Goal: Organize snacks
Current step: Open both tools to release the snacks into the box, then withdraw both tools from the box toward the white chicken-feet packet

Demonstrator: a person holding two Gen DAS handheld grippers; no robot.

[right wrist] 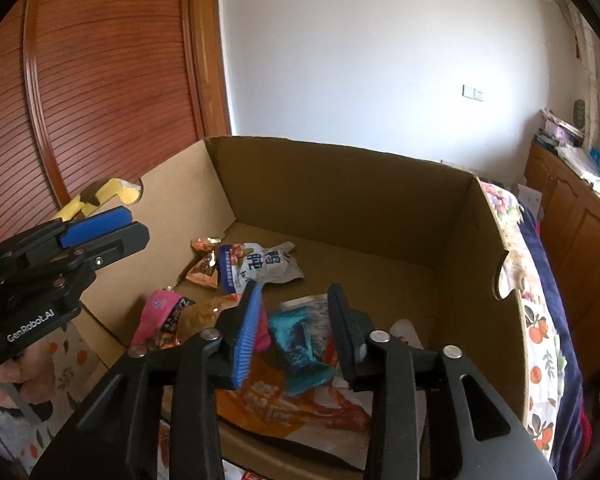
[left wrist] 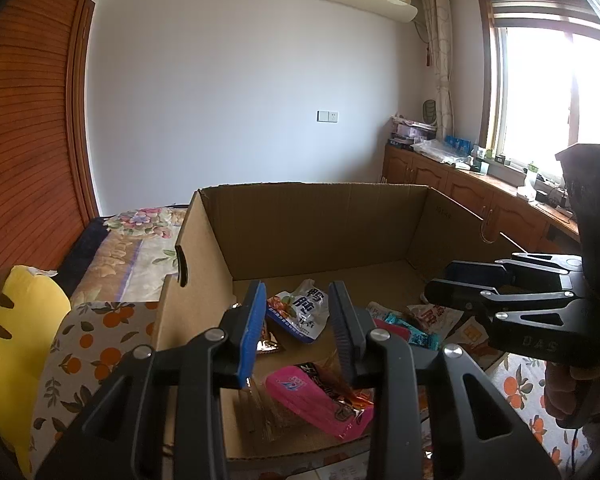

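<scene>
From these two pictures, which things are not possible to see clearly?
- Orange packet, right wrist view: the right gripper covers much of it, print unreadable.
- Pink packet, left wrist view: the left gripper hides its end.
- Cardboard box: near wall cut off by the bottom edge.
- Shelf items, left wrist view: too small.
</scene>
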